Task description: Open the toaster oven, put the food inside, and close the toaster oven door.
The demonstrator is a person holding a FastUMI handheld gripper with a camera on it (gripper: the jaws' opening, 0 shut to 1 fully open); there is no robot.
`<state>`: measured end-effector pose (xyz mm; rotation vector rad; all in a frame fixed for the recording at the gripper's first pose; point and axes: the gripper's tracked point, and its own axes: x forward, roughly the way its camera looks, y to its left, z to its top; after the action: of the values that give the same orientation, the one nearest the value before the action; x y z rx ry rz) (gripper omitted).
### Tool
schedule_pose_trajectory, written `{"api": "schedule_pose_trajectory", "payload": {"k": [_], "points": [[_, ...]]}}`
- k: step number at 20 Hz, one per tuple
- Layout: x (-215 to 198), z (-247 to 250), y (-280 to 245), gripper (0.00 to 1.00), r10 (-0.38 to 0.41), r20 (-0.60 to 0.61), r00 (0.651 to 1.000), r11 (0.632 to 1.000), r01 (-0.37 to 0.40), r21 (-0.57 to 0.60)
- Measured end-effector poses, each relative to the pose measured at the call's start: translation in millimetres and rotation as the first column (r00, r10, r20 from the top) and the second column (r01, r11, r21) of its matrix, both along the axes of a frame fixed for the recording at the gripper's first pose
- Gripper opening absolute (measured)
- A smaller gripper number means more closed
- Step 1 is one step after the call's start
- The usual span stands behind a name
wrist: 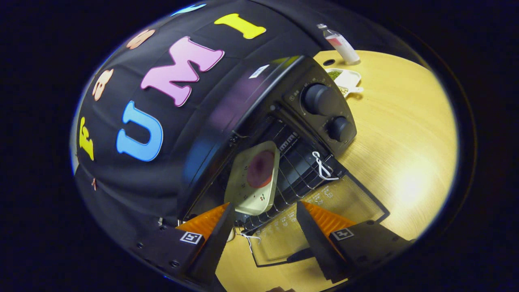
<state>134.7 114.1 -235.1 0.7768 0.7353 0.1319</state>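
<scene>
The black toaster oven (pixel 259 105) stands on the wooden table with its glass door (pixel 324 215) folded down flat toward me. On the wire rack (pixel 302 170) inside rests a pale rectangular plate (pixel 253 190) carrying a round dark-red piece of food (pixel 260 168). My gripper (pixel 265 221) is open just in front of the oven mouth, tilted, its fingers spread to either side of the plate's near edge and not touching it. A white string (pixel 322 166) is tied at the door's hinge side.
Two round knobs (pixel 320 99) sit on the oven's control panel. Beyond the oven a small white dish (pixel 344 79) with green bits and a clear bottle (pixel 340 44) stand on the table (pixel 405 142). Open tabletop lies on the knob side of the oven.
</scene>
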Motion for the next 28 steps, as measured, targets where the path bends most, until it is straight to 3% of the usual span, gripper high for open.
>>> {"api": "schedule_pose_trajectory", "payload": {"k": [3, 6, 8, 11, 13, 16, 21, 23, 25, 28], "points": [[-36, 7, 4, 0.99, 0.14, 0.018, 0.99, 0.983, -0.137, -0.122], [-74, -1, 2, 0.99, 0.256, -0.014, 0.967, 0.935, -0.251, -0.249], [-96, -10, 2, 0.99, 0.33, -0.037, 0.943, 0.886, -0.323, -0.333], [-120, -33, -3, 0.99, 0.425, -0.084, 0.901, 0.78, -0.411, -0.471], [-125, -54, -8, 0.99, 0.446, -0.12, 0.887, 0.717, -0.435, -0.545], [-127, -80, -8, 0.99, 0.448, -0.163, 0.879, 0.675, -0.452, -0.583], [-108, -98, -11, 1.0, 0.418, -0.148, 0.896, 0.579, -0.389, -0.717], [-97, -115, -18, 1.0, 0.394, -0.166, 0.904, 0.569, -0.382, -0.729], [-94, -115, -15, 1.0, 0.353, -0.152, 0.923, 0.609, -0.35, -0.712], [-93, -115, -15, 1.0, 0.338, -0.16, 0.928, 0.629, -0.349, -0.694]]}}
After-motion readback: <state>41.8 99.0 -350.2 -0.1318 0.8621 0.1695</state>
